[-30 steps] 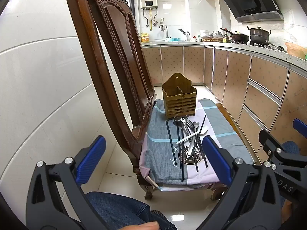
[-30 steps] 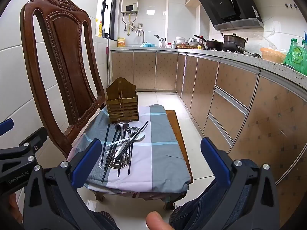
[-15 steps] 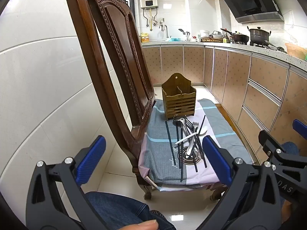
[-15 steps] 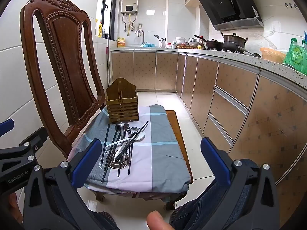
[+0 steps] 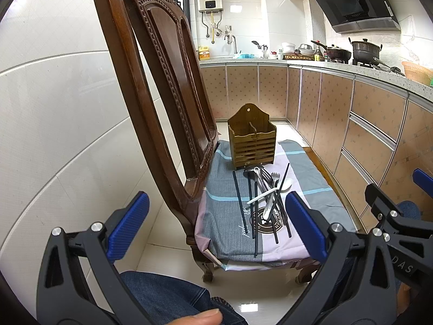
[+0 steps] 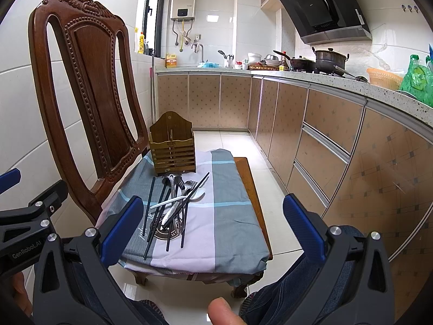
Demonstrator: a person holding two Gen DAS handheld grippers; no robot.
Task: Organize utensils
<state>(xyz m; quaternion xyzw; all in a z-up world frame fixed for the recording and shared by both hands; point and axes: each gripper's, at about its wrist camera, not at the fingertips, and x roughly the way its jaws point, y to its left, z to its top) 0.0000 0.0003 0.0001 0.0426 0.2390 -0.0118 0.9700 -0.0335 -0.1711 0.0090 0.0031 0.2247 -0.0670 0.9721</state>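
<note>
Stillness since a second ago: we hold the left gripper (image 5: 216, 227) and right gripper (image 6: 213, 227) spread wide and empty, well short of the jumbled chopsticks and cutlery (image 6: 176, 203) lying before the wooden holder (image 6: 172, 149); sorting has not begun.

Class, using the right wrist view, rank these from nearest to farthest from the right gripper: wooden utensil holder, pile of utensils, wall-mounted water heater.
1. Pile of utensils: on the cloth, just ahead of the right gripper.
2. Wooden utensil holder: upright behind the pile.
3. Wall-mounted water heater: high on the far wall.
</note>
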